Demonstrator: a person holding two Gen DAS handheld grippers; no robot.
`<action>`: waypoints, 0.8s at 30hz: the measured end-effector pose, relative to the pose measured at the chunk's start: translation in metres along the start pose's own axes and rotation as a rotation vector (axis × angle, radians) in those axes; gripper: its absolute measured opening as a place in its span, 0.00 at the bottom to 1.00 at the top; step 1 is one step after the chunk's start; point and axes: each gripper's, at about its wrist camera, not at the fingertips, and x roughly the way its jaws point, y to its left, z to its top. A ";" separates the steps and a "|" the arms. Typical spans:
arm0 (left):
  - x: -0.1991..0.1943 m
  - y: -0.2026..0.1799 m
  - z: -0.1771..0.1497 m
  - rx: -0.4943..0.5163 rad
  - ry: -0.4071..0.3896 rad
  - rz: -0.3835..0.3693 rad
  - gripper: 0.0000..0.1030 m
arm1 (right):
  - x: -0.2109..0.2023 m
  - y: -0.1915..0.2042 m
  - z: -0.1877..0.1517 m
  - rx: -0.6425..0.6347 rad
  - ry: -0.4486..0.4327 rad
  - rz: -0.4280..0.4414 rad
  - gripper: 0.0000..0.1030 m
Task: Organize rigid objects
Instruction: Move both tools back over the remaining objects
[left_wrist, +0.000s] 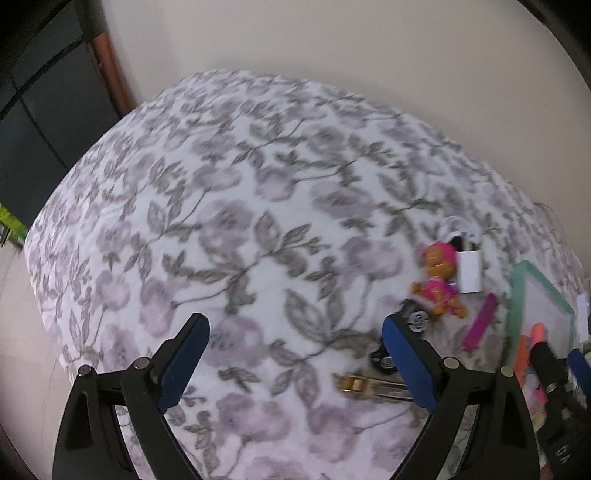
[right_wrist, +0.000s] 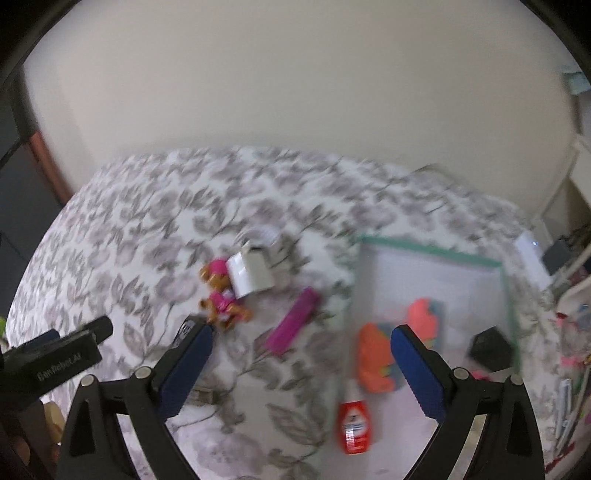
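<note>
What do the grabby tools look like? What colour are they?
Both look the same. The left tool and the right tool each have a black plastic frame with silver round bolts and two fingers faced with dark blue pads. The right wrist view shows white lettering printed on the side of the left tool.

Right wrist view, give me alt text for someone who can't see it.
An open gripper hovers over a floral-covered table, above a clear bin holding orange blocks. A pink toy figure, white charger and purple bar lie left.
</note>
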 end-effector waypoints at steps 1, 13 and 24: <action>0.004 0.003 -0.001 -0.001 0.007 0.004 0.92 | 0.006 0.004 -0.004 -0.006 0.015 0.011 0.96; 0.013 0.033 -0.004 -0.074 0.017 0.082 0.92 | 0.063 0.054 -0.041 -0.043 0.182 0.094 0.96; 0.015 0.064 -0.003 -0.145 0.019 0.115 0.92 | 0.083 0.100 -0.058 -0.059 0.275 0.168 0.96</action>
